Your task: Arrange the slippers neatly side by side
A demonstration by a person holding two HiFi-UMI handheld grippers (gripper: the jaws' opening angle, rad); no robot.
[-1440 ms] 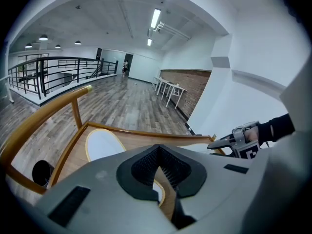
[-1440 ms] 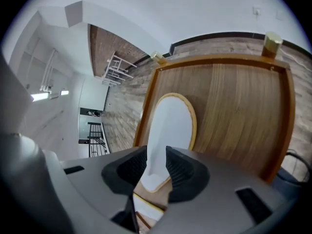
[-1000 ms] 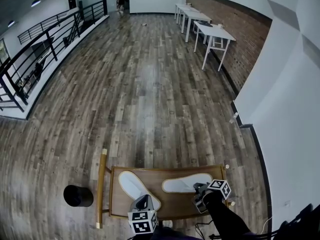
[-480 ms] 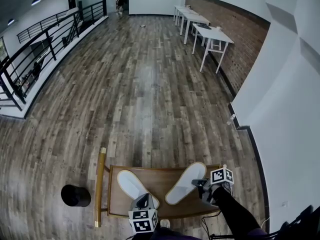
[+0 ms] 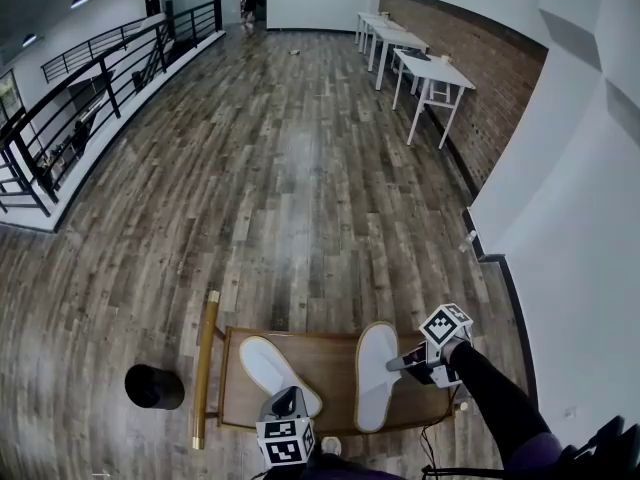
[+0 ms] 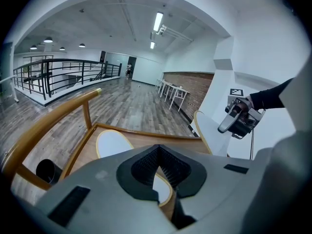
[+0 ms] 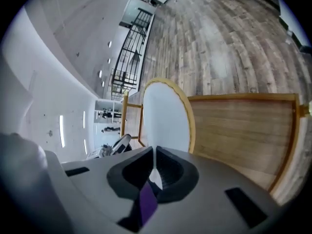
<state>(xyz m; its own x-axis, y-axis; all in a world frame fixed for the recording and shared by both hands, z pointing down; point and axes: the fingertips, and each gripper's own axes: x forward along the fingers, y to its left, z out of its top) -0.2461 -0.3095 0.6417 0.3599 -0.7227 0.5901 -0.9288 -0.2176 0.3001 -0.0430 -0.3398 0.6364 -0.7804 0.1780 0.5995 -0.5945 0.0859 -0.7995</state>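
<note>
Two white slippers with tan rims lie on a wooden cart top (image 5: 322, 354). The left slipper (image 5: 272, 370) (image 6: 111, 143) points away and to the left. My left gripper (image 5: 285, 400) (image 6: 157, 152) is shut, its tips at that slipper's heel; whether they pinch it I cannot tell. The right slipper (image 5: 376, 373) (image 7: 165, 116) (image 6: 210, 133) points straight away. My right gripper (image 5: 397, 365) (image 7: 153, 152) (image 6: 225, 126) is shut on its right edge and holds that side raised. Its jaws have closed further on the slipper within the last second.
The cart has a brass handle rail (image 5: 203, 368) on its left and a raised wooden rim. A black round bin (image 5: 154, 388) stands on the plank floor left of it. A white wall (image 5: 570, 268) runs close on the right. White tables (image 5: 430, 73) and a black railing (image 5: 90, 98) are far off.
The right slipper has swung from lying crosswise to pointing away, roughly alongside the left one. My right gripper rose and rolled with it. The left gripper has not moved.
</note>
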